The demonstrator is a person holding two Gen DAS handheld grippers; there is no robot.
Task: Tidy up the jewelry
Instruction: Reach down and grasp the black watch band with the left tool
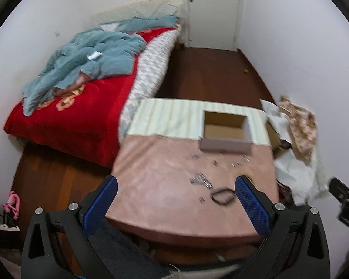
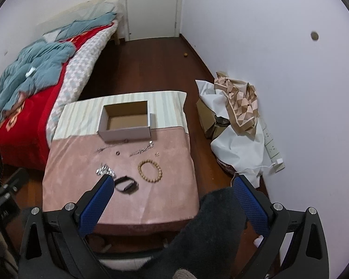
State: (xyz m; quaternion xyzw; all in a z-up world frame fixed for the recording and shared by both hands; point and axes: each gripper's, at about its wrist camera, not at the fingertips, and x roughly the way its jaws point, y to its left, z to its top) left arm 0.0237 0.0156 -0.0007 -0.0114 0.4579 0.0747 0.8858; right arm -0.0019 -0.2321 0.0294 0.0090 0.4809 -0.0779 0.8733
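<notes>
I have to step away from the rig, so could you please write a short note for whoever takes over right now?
Left gripper: open, holding nothing, above the near edge of the table.
Right gripper: open, holding nothing, above the table's near right corner.
Cardboard box: at the far side of the table, open, nothing visible inside.
On the pink cloth in front of it: wooden bead bracelet, black band, silver link bracelet, a thin chain and a few small pieces near the box.
Done: nothing appears boxed yet.
Left: presumably move every piece into the box.
</notes>
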